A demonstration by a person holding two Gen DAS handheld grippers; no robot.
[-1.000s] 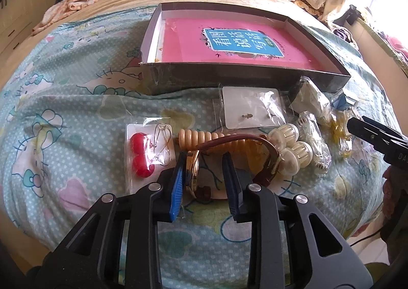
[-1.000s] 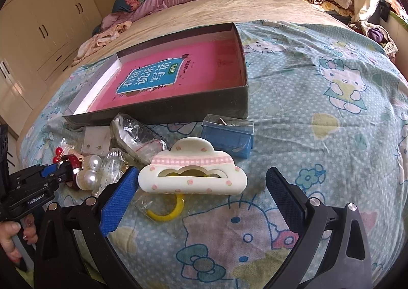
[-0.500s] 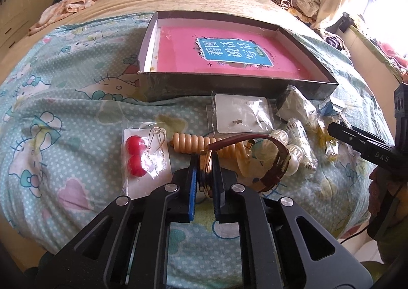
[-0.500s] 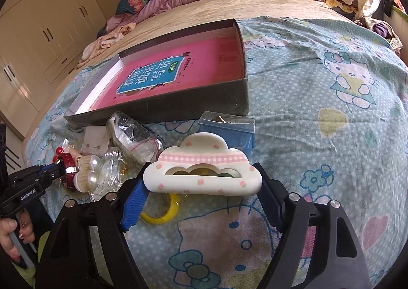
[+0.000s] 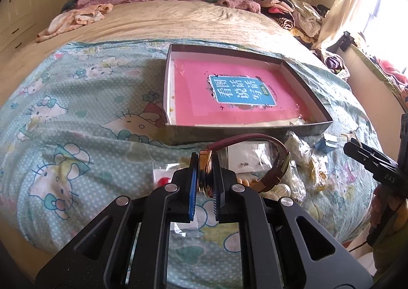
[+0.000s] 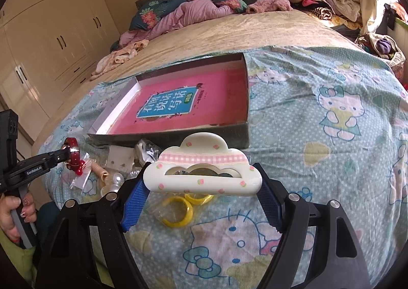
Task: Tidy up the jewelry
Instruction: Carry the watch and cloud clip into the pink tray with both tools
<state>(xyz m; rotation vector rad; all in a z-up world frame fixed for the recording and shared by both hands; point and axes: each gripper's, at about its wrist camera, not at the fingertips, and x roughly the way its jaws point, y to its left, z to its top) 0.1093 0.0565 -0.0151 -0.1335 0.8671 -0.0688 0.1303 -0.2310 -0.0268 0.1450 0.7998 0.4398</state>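
Note:
My left gripper (image 5: 204,174) is shut on a gold-cased watch (image 5: 279,159) with a brown strap, which hangs above the bedspread. The right wrist view shows the same watch (image 6: 72,154) at the far left. My right gripper (image 6: 202,197) is shut on a white cloud-shaped hair clip (image 6: 202,174) with a pink checked band, its blue pads (image 6: 134,199) pressing on both ends. Beyond both lies the open grey box (image 5: 244,128) lined by a pink book (image 6: 178,108).
On the Hello Kitty bedspread by the box's near wall lie bagged yellow rings (image 6: 178,215), pearl hair pieces (image 6: 116,179), an earring card (image 5: 244,159), red earrings (image 5: 163,180) and a small blue box (image 5: 329,141). A hand (image 6: 15,215) holds the left gripper. Clothes pile at the bed's head.
The left jaws closed on the watch and the right jaws closed on the cloud clip. Both grippers then rose, lifting their things off the bedspread.

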